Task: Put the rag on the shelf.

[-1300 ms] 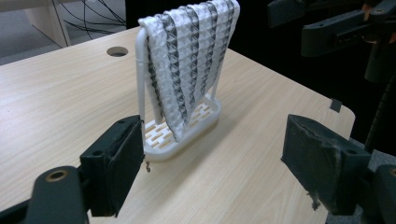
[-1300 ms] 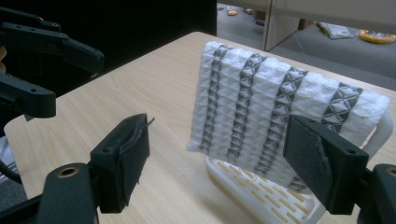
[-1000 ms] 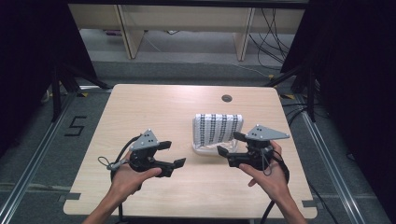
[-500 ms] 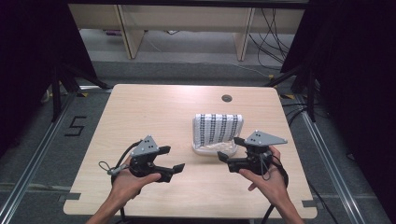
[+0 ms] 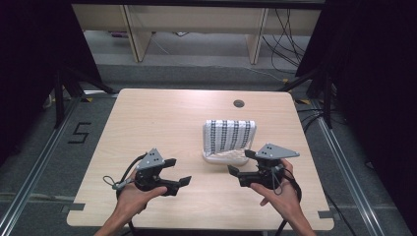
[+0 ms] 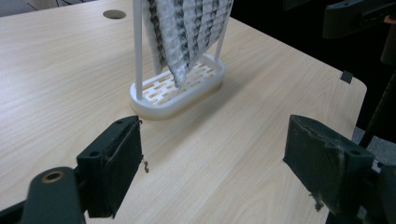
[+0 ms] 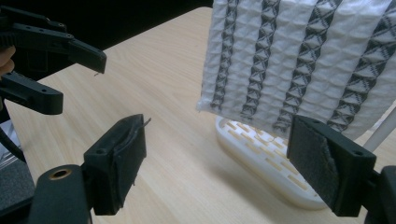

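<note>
Tongs, left (image 5: 178,172): we hold them low over the bench at about 7 o'clock of the rack, jaws spread wide with nothing between them; in the left gripper view (image 6: 212,168) the gap shows bare wood.
Tongs, right (image 5: 239,163): we hold them at about 5 o'clock of the rack, jaws also spread and empty (image 7: 217,172), pointing toward the left pair.
Cloth (image 5: 229,134): white waffle weave with dark patterned stripes, draped over the rack; its lower edge hangs just above the base (image 7: 299,60).
Rack (image 5: 223,158): white, with an oval slotted base and thin upright posts (image 6: 177,88), standing right of the bench's middle.
Bench (image 5: 162,123): pale wood, with a round cable hole (image 5: 239,103) at 12 o'clock of the rack.
</note>
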The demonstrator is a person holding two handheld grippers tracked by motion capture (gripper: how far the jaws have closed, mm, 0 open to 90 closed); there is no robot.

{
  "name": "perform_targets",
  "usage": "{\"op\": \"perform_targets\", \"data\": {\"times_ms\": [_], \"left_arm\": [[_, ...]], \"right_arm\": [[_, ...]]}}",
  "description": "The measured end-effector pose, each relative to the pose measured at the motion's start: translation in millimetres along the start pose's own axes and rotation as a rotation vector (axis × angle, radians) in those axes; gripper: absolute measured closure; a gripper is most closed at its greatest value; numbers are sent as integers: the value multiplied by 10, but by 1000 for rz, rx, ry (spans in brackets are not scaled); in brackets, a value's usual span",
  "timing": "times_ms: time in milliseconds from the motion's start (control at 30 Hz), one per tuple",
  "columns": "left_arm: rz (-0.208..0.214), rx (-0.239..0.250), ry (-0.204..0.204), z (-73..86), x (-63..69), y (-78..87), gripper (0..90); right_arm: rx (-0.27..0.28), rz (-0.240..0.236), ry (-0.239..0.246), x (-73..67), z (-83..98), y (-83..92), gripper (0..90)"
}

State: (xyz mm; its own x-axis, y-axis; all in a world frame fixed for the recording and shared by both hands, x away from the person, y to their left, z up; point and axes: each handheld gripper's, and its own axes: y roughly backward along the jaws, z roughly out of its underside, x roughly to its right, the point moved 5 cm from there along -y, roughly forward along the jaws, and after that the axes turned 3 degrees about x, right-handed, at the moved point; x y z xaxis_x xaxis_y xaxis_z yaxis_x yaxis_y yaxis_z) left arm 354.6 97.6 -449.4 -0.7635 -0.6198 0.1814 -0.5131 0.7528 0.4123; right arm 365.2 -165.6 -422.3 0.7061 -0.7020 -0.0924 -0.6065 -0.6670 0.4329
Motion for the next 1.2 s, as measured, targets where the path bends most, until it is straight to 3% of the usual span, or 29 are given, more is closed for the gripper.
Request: {"op": "perform_targets", "data": {"times_ms": [67, 100, 133, 167, 200, 267, 300, 333, 367, 533, 567, 600, 833, 867, 900, 967, 1033, 1133, 1200], "left_arm": [[-3, -5, 5, 35, -10, -6, 184], [5, -5, 7, 50, -12, -12, 184], [-4, -10, 7, 65, -15, -9, 184], [-4, -8, 8, 81, -16, -12, 184], [1, -6, 11, 90, -16, -16, 184], [-3, -11, 8, 112, -19, -19, 183], [2, -17, 4, 138, -21, -19, 183], [4, -10, 11, 148, -15, -27, 183], [4, -10, 11, 148, -15, -27, 183], [5, -16, 12, 218, -6, -27, 183], [-4, -16, 11, 232, -3, -25, 183], [-2, -17, 17, 246, 1, -24, 183], [0, -24, 21, 346, -3, -6, 183], [-9, -18, 26, 365, 1, -7, 183], [-9, -24, 23, 381, 0, -2, 183], [-7, -24, 25, 425, 5, -3, 183], [-6, -29, 26, 438, 9, 2, 183], [-11, -31, 17, 479, 14, 12, 182], [-15, -33, 4, 503, 20, 18, 183]], "right_arm": [[-10, -7, -22, -23, 17, -3, 209], [-5, -6, -9, -16, 30, -14, 210], [-18, -16, -46, -47, 50, -14, 210], [-11, -8, -9, -19, 58, -19, 210], [-28, -17, -37, -42, 82, -20, 210], [-17, -9, -23, -27, 98, -33, 211], [-32, -10, -42, -36, 124, -33, 211], [-19, -11, -22, -27, 124, -44, 211], [-37, -19, -48, -50, 143, -37, 211], [-34, -15, -25, -37, 185, -51, 211], [-32, -37, -34, -48, 199, -67, 212], [-47, -17, -42, -57, 230, -52, 212], [-55, -18, -33, -50, 313, -71, 213], [-60, -21, -52, -69, 326, -74, 212], [-58, -37, -42, -62, 340, -88, 212], [-69, -27, -55, -70, 383, -89, 212], [-64, -31, -37, -55, 388, -95, 212], [-84, -34, -82, -93, 432, -77, 212], [-80, -31, -61, -80, 460, -78, 212]]}}
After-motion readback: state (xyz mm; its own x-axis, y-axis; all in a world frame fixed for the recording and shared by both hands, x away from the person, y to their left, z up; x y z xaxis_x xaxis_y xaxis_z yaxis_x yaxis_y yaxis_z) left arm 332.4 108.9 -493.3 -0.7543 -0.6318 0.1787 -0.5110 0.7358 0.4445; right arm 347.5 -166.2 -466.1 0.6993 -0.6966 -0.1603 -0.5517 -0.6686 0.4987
